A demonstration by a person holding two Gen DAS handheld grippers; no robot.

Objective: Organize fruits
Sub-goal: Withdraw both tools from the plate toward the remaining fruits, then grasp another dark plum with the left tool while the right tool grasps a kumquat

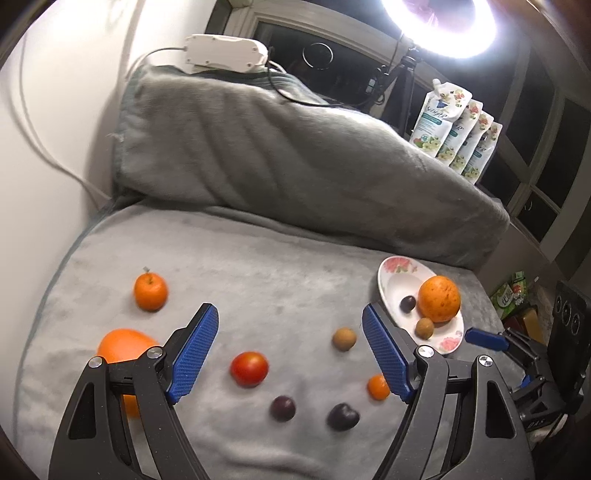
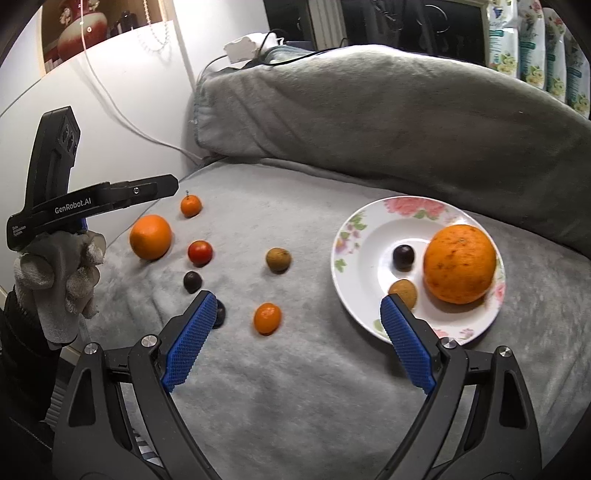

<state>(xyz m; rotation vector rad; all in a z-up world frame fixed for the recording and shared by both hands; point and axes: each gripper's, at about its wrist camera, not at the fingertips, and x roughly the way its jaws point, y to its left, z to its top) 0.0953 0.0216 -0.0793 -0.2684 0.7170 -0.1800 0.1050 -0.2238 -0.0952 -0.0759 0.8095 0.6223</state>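
Observation:
A floral plate (image 2: pixel 345 236) (image 1: pixel 388 275) on the grey blanket holds a big orange (image 2: pixel 459 263) (image 1: pixel 439 299), a dark plum (image 2: pixel 403 256) and a brown longan (image 2: pixel 404 291). Loose on the blanket lie an orange (image 2: pixel 150 237) (image 1: pixel 123 347), a tangerine (image 2: pixel 191 205) (image 1: pixel 150 291), a red tomato (image 2: pixel 200 253) (image 1: pixel 249 368), a longan (image 2: pixel 278 260) (image 1: pixel 344 339), two dark plums (image 1: pixel 282 408) (image 1: pixel 342 416) and a small kumquat (image 2: pixel 267 318) (image 1: pixel 377 387). My left gripper (image 1: pixel 290 325) is open and empty above the tomato. My right gripper (image 2: pixel 297 308) is open and empty near the kumquat and plate edge.
A folded grey blanket (image 1: pixel 295 147) forms a high ridge behind the fruits. A white wall with a cable (image 1: pixel 44 155) is at the left. Refill pouches (image 1: pixel 454 129) and a ring light (image 1: pixel 436 22) stand behind.

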